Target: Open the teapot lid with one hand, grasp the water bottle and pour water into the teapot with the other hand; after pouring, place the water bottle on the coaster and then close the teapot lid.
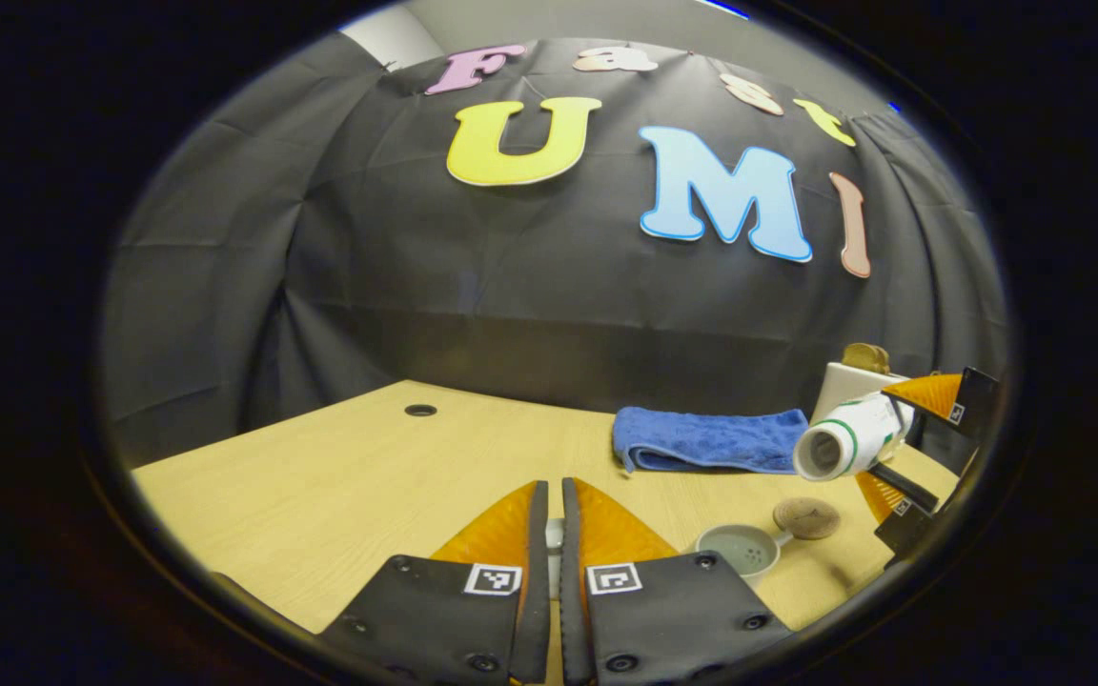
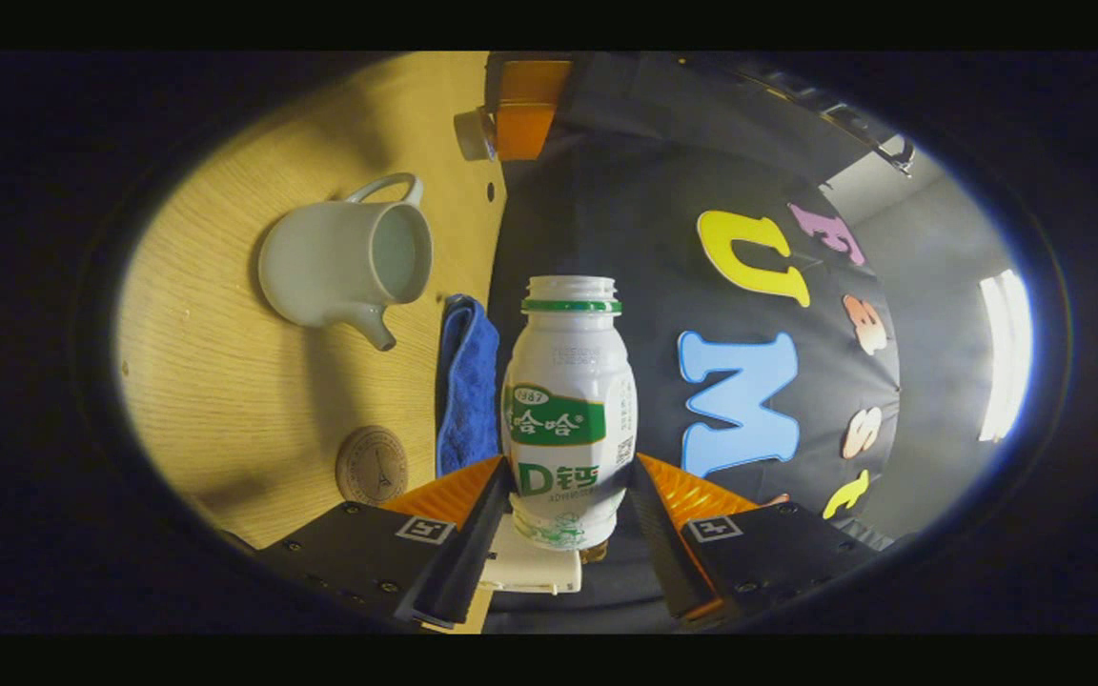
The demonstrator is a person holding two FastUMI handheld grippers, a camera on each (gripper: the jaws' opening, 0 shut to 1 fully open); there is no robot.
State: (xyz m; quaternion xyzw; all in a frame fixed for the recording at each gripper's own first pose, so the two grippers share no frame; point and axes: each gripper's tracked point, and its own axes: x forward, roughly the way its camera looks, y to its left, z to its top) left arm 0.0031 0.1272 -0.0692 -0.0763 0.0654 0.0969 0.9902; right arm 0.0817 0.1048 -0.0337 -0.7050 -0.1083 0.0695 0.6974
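While clamped at lower centre between both fingers of the right gripper (image 2: 570,495), water bottle (image 2: 568,410), uncapped; teapot (image 2: 344,262) upper left, open. Left gripper (image 1: 553,514) nearly closed on lid (image 1: 555,534), bottom centre; coaster (image 1: 806,517) lower right.

A blue towel (image 1: 709,440) lies folded on the pale wood-grain worktop (image 1: 339,476), close to the black cloth wall (image 1: 511,286) at the back. In the right gripper view the same towel (image 2: 466,386) runs along the worktop's (image 2: 225,400) far edge, right where the wood meets the wall (image 2: 625,210). A small round dark hole (image 1: 420,410) sits in the worktop toward its back left part, well apart from the towel. Behind the towel's right end stands a white box-like thing (image 1: 844,386) with a brownish lump (image 1: 865,357) on top; what either is cannot be told. Above the cloth, a strip of grey room wall (image 1: 396,33) shows, and a bright ceiling light (image 2: 1002,353) glows at the right gripper view's edge.
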